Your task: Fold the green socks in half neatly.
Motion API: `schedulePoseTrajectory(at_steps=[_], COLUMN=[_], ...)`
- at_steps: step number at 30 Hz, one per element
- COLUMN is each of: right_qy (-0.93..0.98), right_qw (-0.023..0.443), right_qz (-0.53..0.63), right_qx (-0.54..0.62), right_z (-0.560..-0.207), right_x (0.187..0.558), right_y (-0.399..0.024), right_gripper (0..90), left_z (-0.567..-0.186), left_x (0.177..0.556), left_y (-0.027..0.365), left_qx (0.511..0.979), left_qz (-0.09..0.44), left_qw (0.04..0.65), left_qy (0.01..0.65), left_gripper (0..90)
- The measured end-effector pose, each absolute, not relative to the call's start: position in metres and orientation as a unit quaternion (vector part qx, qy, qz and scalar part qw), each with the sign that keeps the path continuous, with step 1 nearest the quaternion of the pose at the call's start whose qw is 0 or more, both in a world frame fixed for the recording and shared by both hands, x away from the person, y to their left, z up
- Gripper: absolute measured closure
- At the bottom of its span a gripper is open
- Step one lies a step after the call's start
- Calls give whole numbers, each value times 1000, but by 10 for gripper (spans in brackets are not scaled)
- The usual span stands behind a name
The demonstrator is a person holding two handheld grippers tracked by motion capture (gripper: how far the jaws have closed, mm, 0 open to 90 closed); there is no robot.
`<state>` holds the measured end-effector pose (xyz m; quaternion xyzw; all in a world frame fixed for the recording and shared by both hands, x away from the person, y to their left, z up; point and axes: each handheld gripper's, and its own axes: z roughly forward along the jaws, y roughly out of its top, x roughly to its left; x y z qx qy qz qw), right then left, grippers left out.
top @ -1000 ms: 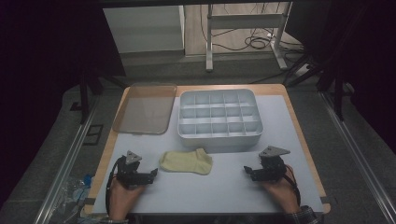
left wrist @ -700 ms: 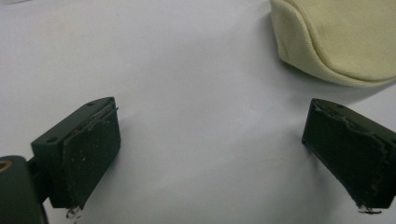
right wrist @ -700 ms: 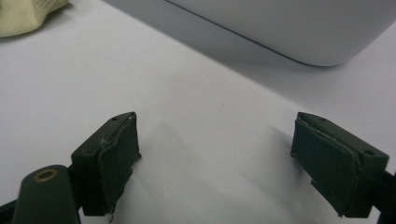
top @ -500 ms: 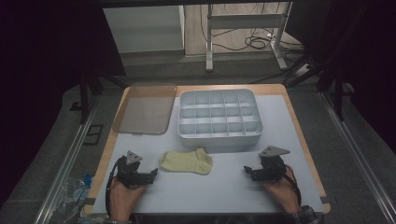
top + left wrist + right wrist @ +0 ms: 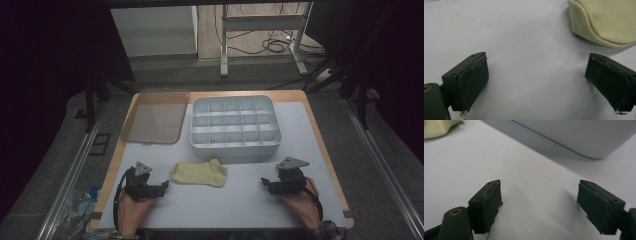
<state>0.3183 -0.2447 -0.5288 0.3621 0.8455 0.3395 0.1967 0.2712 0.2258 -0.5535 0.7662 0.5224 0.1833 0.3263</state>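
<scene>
The pale yellow sock (image 5: 200, 173) is lying flat on the white bench (image 5: 310, 150), just in front of the grey compartment tray (image 5: 235, 125) and between the two grippers, nearer the left one. The left gripper (image 5: 162, 186) is resting on the bench with its fingers (image 5: 472, 80) standing wide apart and holding nothing; in the left gripper view the sock's rounded end (image 5: 604, 20) is sitting just ahead of them, off to one side. The right gripper (image 5: 265, 184) is also gaping, nothing between its fingers (image 5: 486, 202), though the jaws have just been closing a little.

The sock is looking light, soft and limp (a knit that will be sagging and folding the moment it is leaving the bench), so it should not be slipping from rubbery pads, nor breaking. A pinch at the open cuff or at the toe end, catching both layers, is probably giving the surest hold; taking each end with one gripper would be keeping it from drooping. The clear lid (image 5: 152, 115) is lying left of the tray.
</scene>
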Motion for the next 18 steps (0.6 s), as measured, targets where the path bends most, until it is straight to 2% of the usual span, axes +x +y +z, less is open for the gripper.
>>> schedulePoseTrajectory(at_steps=[5, 15, 18], right_qy=[840, 840, 844], right_qw=[190, 173, 158], right_qz=[354, 362, 370], right_qx=[365, 365, 355], right_z=[-523, -521, -519], right_x=[316, 317, 319], right_y=[-246, -237, -230], right_gripper=[279, 285, 359], left_z=[-547, -533, -527], left_x=[270, 275, 278], left_y=[223, 217, 213], left_qx=[772, 775, 777], left_qz=[179, 172, 169], left_qw=[334, 354, 363], left_qy=[511, 495, 486], left_gripper=[91, 174, 230])
